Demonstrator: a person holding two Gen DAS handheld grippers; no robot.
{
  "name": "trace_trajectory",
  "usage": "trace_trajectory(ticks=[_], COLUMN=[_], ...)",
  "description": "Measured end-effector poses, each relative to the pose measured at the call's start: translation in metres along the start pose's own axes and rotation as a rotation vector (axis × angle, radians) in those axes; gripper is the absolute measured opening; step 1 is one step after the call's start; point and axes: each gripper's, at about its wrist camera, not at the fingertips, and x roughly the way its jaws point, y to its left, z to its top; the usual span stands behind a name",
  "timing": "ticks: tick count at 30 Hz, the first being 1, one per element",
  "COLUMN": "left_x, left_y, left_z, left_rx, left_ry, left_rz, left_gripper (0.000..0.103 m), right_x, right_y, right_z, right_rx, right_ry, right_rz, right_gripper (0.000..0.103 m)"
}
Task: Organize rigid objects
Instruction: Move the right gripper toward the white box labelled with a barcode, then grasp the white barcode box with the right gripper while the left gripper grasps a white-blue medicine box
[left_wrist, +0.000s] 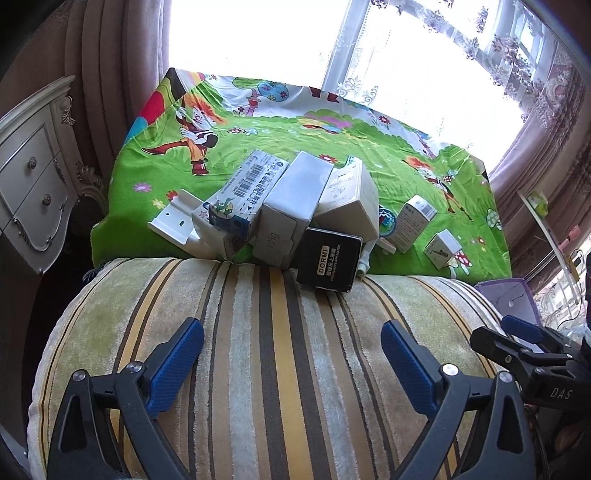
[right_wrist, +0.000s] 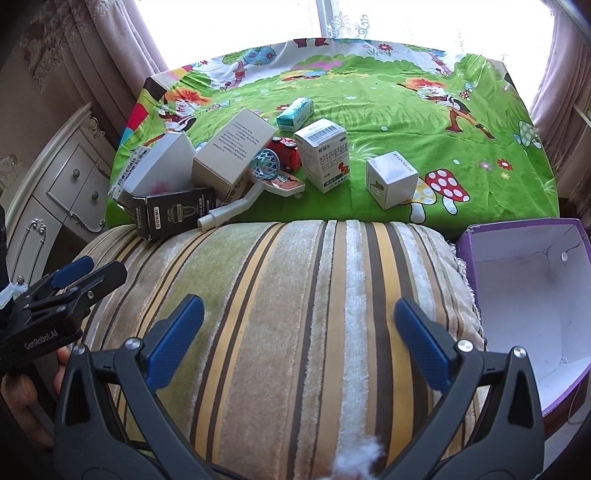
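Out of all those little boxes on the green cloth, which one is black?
The DORMI box, lying at the near edge of the pile, partly over the striped cushion. Every other box there, like the cube-shaped one, is white or pale.

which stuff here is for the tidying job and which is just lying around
For the job:
- black DORMI box
- white barcode carton
- small white cube box
- teal carton
- red toy car
- purple open box

Just there:
- striped cushion
- cartoon cloth
- white dresser
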Motion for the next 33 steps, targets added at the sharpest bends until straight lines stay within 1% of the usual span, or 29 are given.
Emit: trace_trajectory(ticks=[3,6,9,11,15,18,21,26,30,33], left_x=[-0.005,-0.006,-0.002,0.001,0.006,0.015,0.024,0.032,0.037,0.038], left_y=[0.008,0.018,0.029,0.034,0.037,0.035,0.031,0.026,0.021,0.022], left_z=[0.004,0.011,0.02,0.026,0.041,0.052,0.058,0.065,0.066,0.066], left_rx=[-0.027,-0.037,-0.039,-0.032,0.025,0.084,0.13,0.189,0.229,0.233], left_ry=[-0.011,-0.017,-0.002,0.006,0.002,0.013,0.029,0.038,0.05,0.049], left_rz=[-0.013,0.002,0.023,0.036,0.064,0.059,0.05,0.053,0.051,0.038], left_gripper=[0.095,0.086,0.079,0.077,0.07,0.067,0.061,0.05,0.035,0.035], right_x=[-0.006,-0.009,-0.008,-0.007,-0.003,0.0,0.004,0.014,0.027,0.038], right_y=[-0.002,-0.001,-0.001,-0.003,-0.005,-0.009,-0.012,-0.01,-0.007,-0.004], right_z=[0.004,0.008,0.014,0.018,0.029,0.038,0.045,0.061,0.075,0.087], right_rx=[-0.014,-0.044,-0.056,-0.051,-0.048,-0.035,-0.038,-0.095,-0.142,-0.178], right_ry=[-0.024,-0.042,-0.041,-0.044,-0.051,-0.048,-0.046,-0.047,-0.04,-0.035], right_rz=[0.008,-0.01,0.0,0.004,0.006,0.007,0.001,-0.003,0.022,0.022], right_gripper=[0.103,0.103,0.103,0.103,0.103,0.103,0.103,0.103,0.103,0.103])
